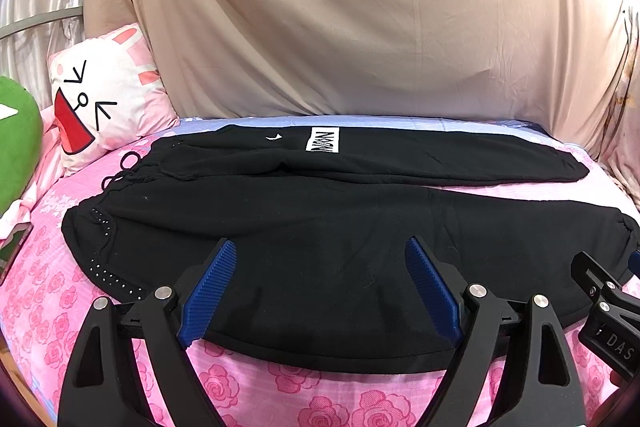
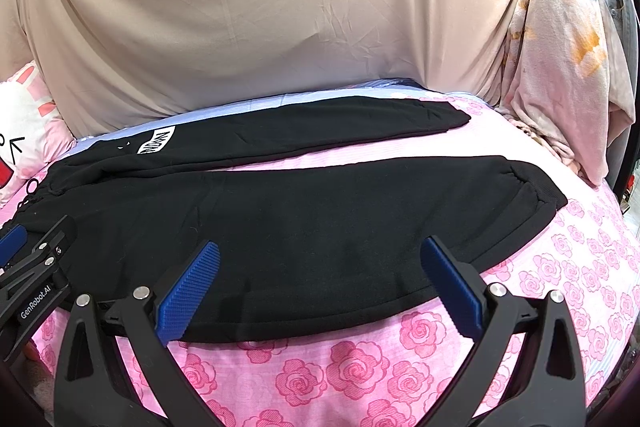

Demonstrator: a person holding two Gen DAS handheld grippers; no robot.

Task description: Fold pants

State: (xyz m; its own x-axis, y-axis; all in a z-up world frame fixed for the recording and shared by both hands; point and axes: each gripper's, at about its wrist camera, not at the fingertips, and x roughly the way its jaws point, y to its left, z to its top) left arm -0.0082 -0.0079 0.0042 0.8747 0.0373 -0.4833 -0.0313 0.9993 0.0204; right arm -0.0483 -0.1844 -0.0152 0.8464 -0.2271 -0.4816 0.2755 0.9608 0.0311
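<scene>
Both our claws, left (image 1: 320,291) and right (image 2: 320,291), hang spread and empty at the near edge of the black pants (image 1: 320,227), which lie flat on the bed (image 1: 248,395), legs apart. We judge no fold made yet.
</scene>
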